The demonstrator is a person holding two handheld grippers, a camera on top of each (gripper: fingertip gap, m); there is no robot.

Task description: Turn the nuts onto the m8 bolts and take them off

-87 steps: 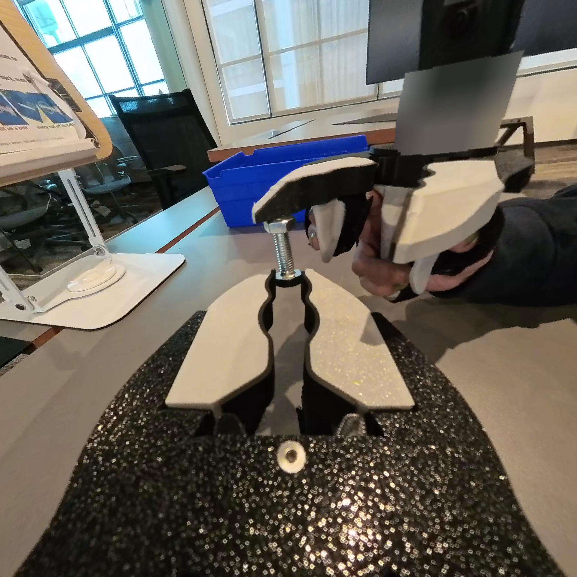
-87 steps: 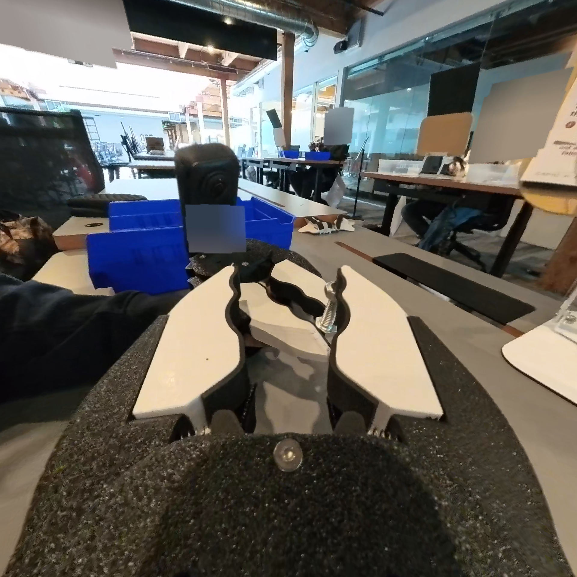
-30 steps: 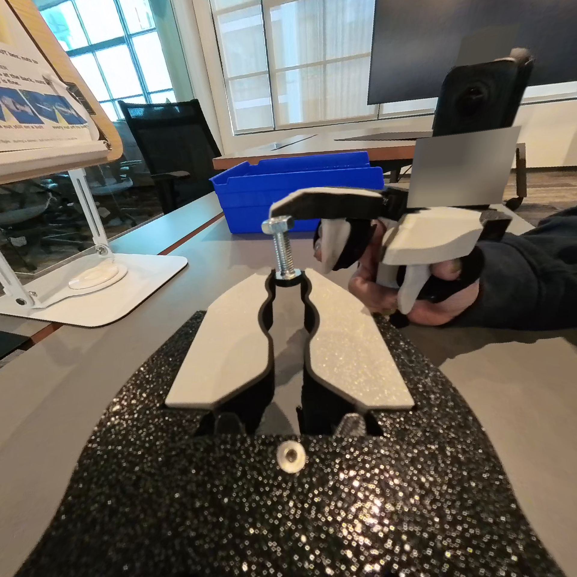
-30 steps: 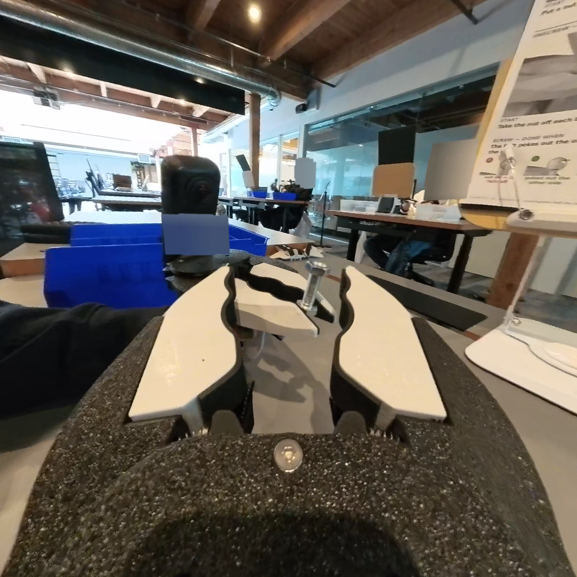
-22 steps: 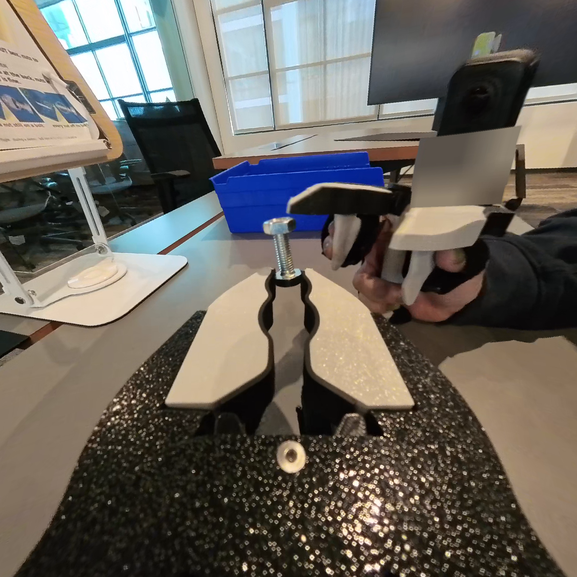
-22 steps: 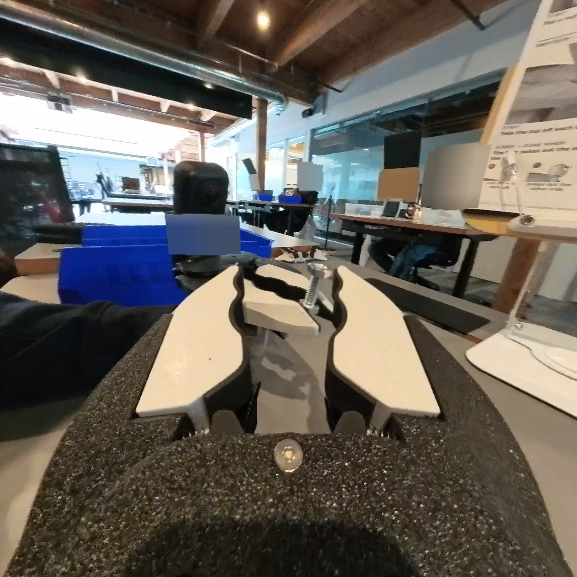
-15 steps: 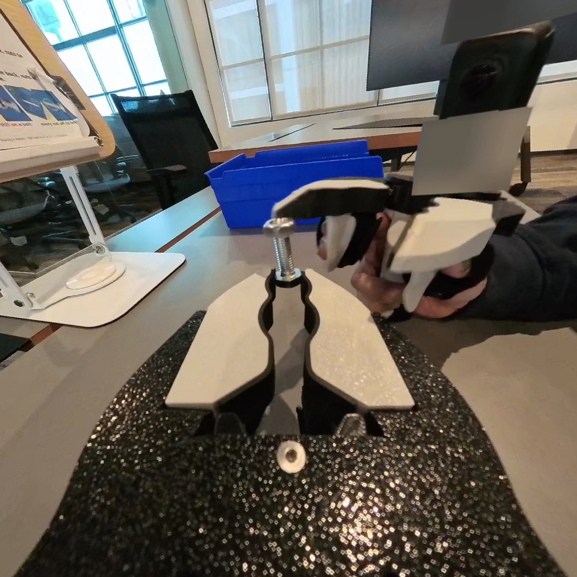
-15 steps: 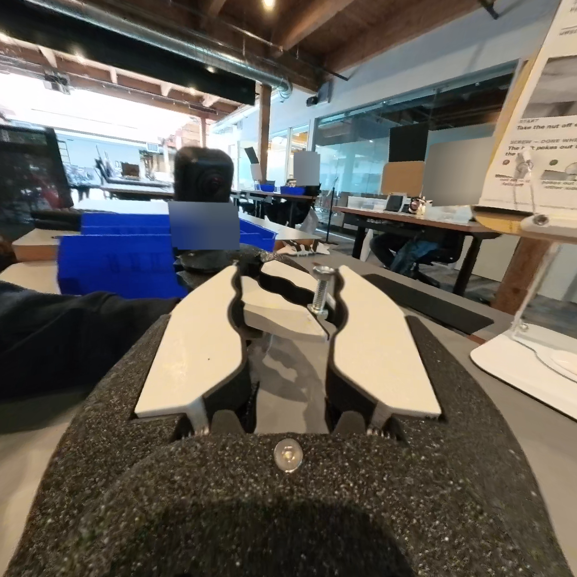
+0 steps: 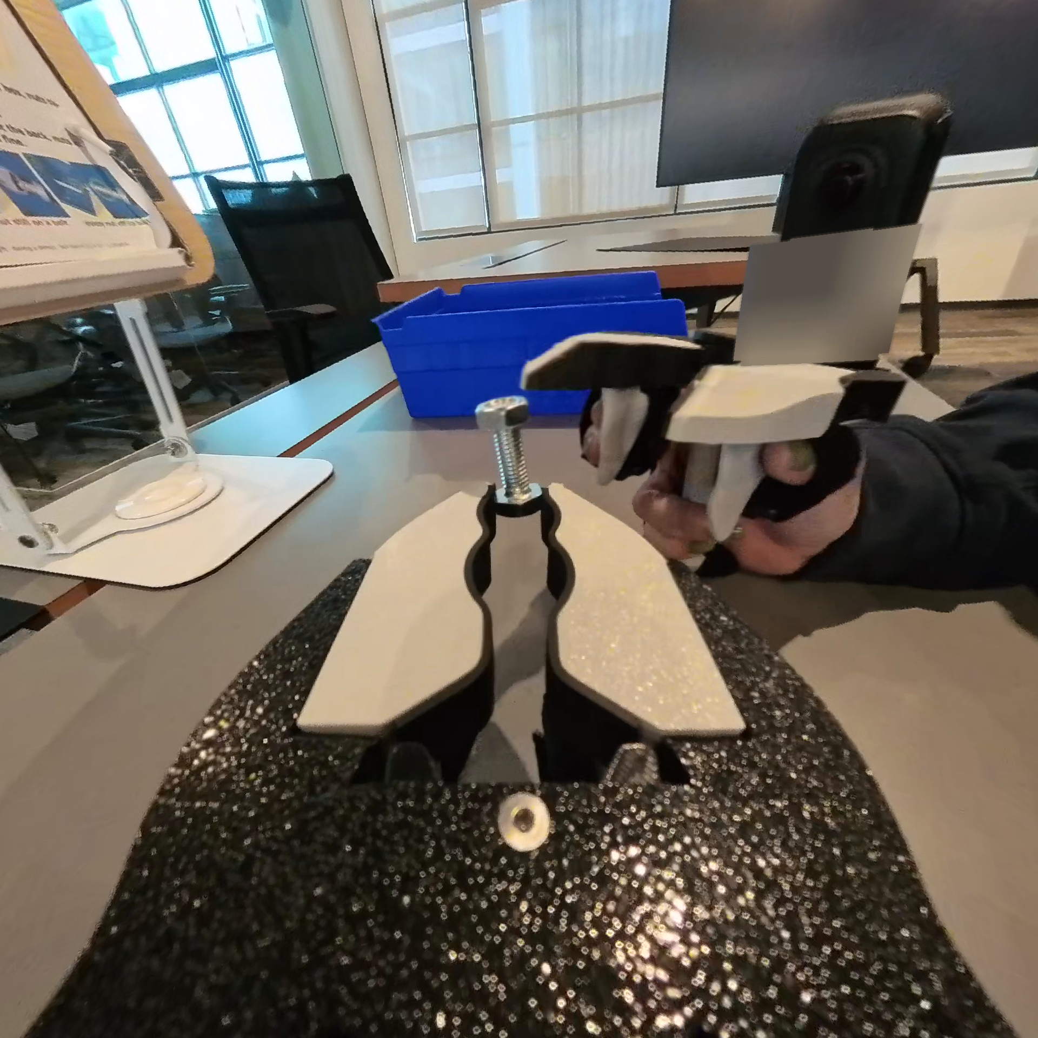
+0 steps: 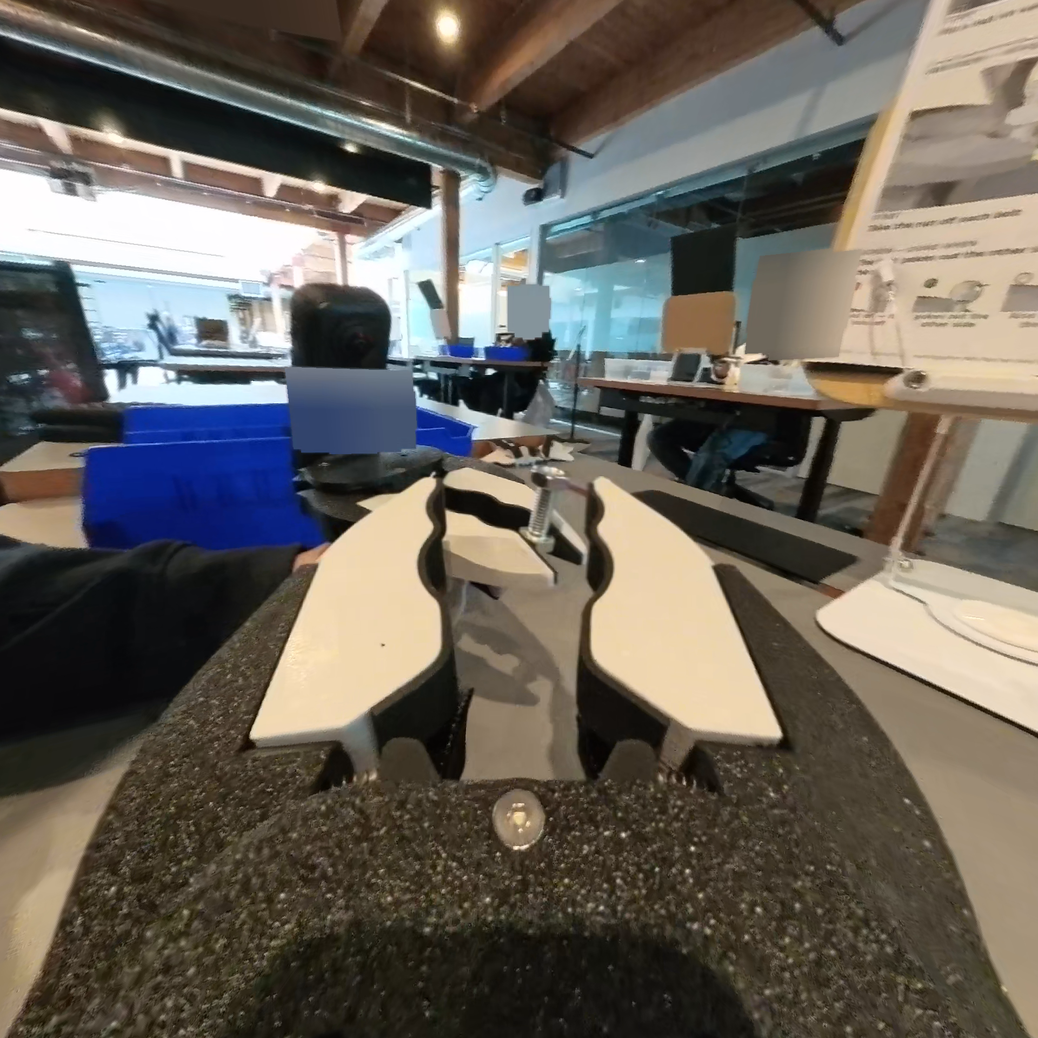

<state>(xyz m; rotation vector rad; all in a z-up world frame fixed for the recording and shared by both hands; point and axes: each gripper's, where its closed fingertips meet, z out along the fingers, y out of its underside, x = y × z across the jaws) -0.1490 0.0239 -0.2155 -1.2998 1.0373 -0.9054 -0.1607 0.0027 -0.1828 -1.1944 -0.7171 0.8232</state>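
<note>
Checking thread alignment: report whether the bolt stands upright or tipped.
Upright: the bolt stands head-up, its nut clamped in the left gripper jaws.

A: Room, left wrist view. List it.

B: Grey table (image 9: 168,646) with a brown edge. White stand base (image 9: 185,522) on it, holding a tilted board (image 9: 84,185). Blue bins (image 9: 533,337) at the far side. Black mesh chair (image 9: 292,264) behind. Tall gridded windows (image 9: 505,112), daylight through them. Dark screen (image 9: 842,73) on the wall.

A: Right wrist view?

B: Wooden ceiling beams (image 10: 533,50), a metal duct (image 10: 281,95), spot lamps (image 10: 447,25). Wooden post (image 10: 449,253). Glass partitions (image 10: 606,281). Long desks (image 10: 730,393) farther off, a black mat (image 10: 747,539) on the near table. Bright opening at left.
</note>
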